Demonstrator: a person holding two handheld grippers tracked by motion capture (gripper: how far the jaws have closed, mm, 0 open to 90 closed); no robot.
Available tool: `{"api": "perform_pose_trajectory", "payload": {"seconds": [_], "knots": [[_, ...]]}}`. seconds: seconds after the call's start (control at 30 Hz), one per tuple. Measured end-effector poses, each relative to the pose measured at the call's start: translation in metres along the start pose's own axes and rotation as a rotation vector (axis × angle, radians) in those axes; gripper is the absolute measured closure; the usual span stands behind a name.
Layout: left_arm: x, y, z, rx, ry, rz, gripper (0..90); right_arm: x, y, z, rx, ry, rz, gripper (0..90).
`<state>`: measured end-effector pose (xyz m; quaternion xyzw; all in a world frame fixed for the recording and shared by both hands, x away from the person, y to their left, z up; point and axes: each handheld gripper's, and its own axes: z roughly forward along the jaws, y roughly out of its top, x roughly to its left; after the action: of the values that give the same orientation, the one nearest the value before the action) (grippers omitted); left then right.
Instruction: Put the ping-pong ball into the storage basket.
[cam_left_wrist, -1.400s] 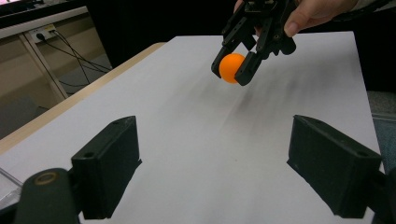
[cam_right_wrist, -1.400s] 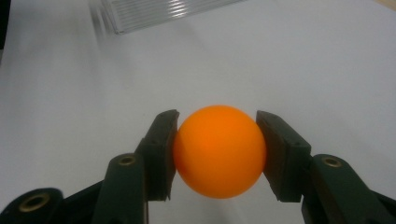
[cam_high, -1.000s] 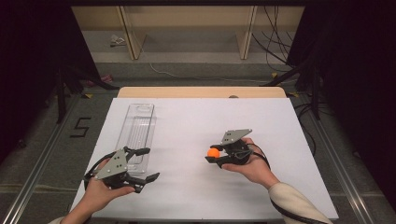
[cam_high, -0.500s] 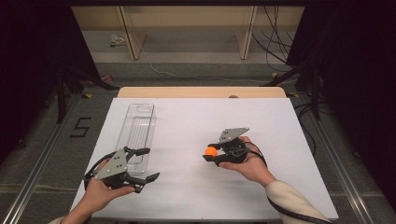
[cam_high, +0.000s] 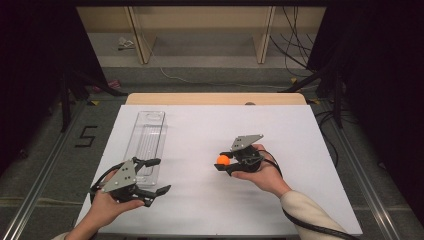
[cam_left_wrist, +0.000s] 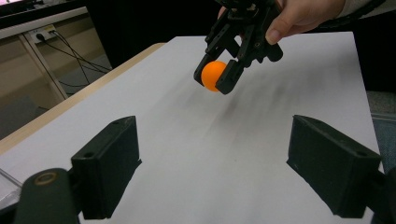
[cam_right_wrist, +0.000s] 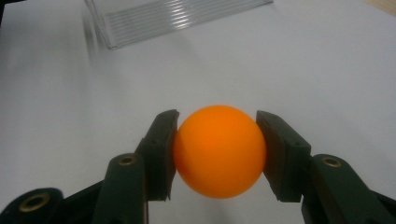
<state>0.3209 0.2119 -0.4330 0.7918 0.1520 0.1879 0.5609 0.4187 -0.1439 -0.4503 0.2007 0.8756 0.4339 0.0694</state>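
Observation:
An orange ball (cam_high: 222, 160) (cam_right_wrist: 219, 150) (cam_left_wrist: 214, 75) is clamped between the two black pads of my right gripper (cam_high: 223, 162) (cam_right_wrist: 217, 154) (cam_left_wrist: 215, 77), held a little above the white table near its middle. My left gripper (cam_high: 155, 176) (cam_left_wrist: 229, 170) rests low at the front left with its jaws spread wide and nothing between them. It points toward the ball and the right hand. A clear plastic tray (cam_high: 146, 142) (cam_right_wrist: 173, 17) lies lengthwise on the left part of the table, just beyond the left gripper.
The white table top (cam_high: 280, 130) ends in a wooden strip (cam_high: 215, 99) at the far edge. Black cables (cam_high: 320, 227) trail from both grippers. Dark curtains stand on both sides, with shelving and floor cables behind the table.
The right hand has carried the ball slightly away from the front edge and a touch leftward. The left gripper has kept still.

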Motion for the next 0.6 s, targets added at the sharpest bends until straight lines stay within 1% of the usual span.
{"api": "perform_pose_trajectory", "payload": {"seconds": [0.6], "knots": [[-0.0002,0.0001,-0.0001,-0.001,0.001,-0.002,16.3,-0.0026,0.0057,0.0094,-0.005,0.003,0.007,51.4]]}}
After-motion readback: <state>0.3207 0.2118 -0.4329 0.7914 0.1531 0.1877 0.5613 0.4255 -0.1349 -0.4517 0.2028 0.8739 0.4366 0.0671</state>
